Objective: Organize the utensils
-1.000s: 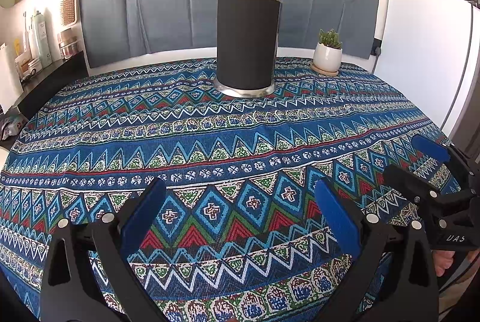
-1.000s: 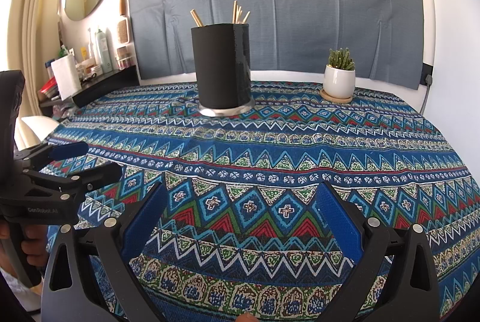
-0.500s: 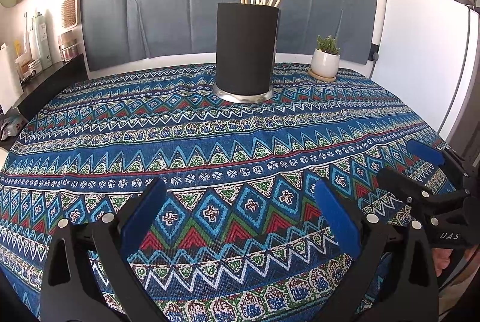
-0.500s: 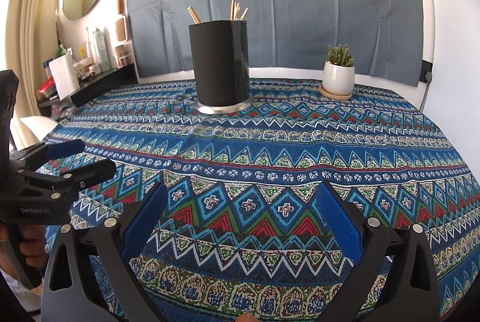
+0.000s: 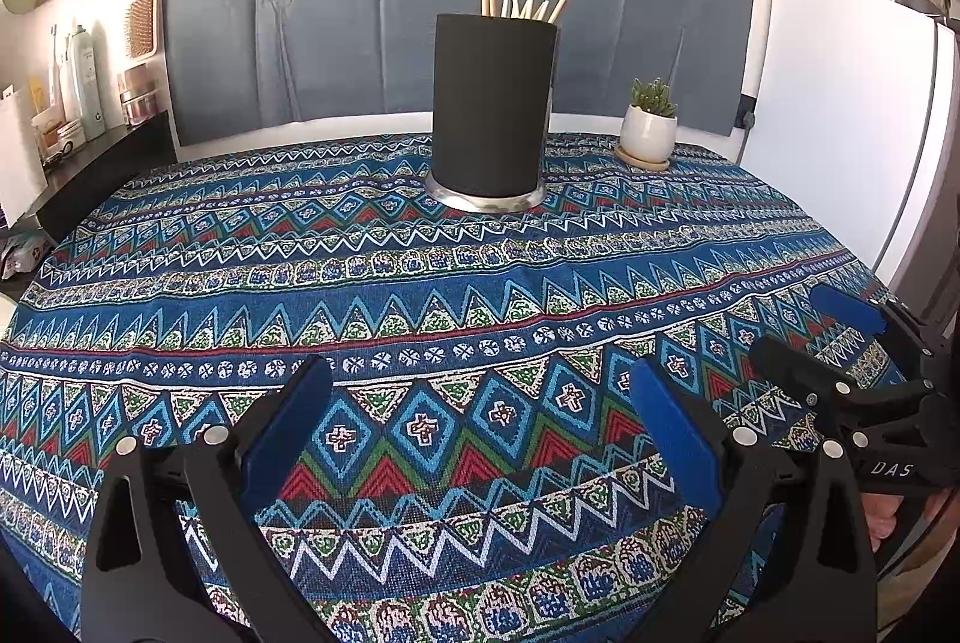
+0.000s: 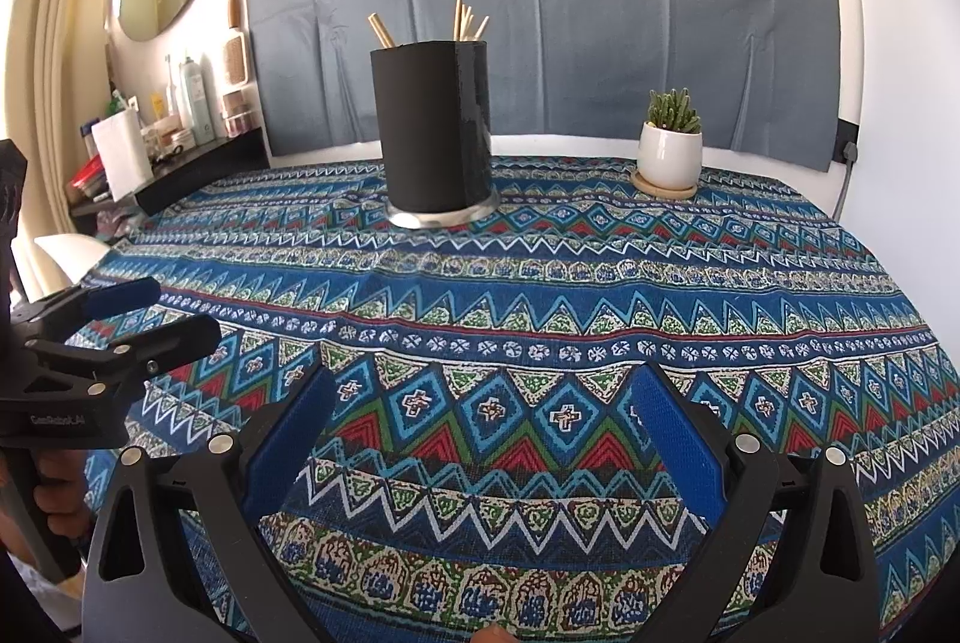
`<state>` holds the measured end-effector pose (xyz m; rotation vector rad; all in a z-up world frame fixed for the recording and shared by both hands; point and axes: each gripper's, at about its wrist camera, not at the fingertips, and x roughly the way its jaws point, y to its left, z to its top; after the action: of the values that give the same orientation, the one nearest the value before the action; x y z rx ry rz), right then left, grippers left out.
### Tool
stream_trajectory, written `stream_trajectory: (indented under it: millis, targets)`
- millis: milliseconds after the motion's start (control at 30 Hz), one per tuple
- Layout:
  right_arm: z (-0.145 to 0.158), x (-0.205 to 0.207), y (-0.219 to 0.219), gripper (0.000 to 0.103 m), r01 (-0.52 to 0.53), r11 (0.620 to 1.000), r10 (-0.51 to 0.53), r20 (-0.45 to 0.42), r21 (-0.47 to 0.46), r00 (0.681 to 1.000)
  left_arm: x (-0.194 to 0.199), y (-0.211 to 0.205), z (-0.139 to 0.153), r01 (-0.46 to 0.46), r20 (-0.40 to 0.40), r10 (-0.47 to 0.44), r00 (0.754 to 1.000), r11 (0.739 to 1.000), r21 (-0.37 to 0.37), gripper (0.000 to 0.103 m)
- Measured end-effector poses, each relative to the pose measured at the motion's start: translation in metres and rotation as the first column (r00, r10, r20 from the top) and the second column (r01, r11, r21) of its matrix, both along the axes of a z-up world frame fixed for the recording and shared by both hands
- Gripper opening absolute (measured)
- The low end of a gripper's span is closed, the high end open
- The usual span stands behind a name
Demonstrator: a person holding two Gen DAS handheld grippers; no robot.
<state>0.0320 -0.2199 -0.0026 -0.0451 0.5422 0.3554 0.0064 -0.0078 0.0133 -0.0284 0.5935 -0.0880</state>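
We hold our left tongs (image 5: 480, 403) low over the near part of the table (image 5: 180, 295), their blue pads spread wide with only patterned cloth between them. Our right tongs (image 6: 483, 400) sit the same way — parted, gripping nothing. In the left wrist view the right tongs show at about 4 o'clock, beside the table's edge; in the right wrist view the left tongs appear at about 9 o'clock, a hand (image 6: 57, 490) around their handle.

The black utensil holder (image 5: 493, 103) stands upright at 12 o'clock on the far side of the table, on a metal base, well apart from both tongs. Wooden chopsticks (image 5: 522, 1) poke out of its top, leaning different ways. A small potted succulent (image 5: 649, 127) sits on a coaster at roughly 1 o'clock, just right of the holder — not touching it.
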Motion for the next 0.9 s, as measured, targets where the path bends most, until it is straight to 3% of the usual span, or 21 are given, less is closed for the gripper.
stream_trajectory:
  millis: [900]
  targets:
    - [-0.001, 0.0, 0.001, 0.095, 0.008, 1.0, -0.008, -0.006, 0.007, 1.0, -0.007, -0.007, 0.001, -0.017, 0.029, 0.015, 0.999, 0.998, 0.057, 0.097]
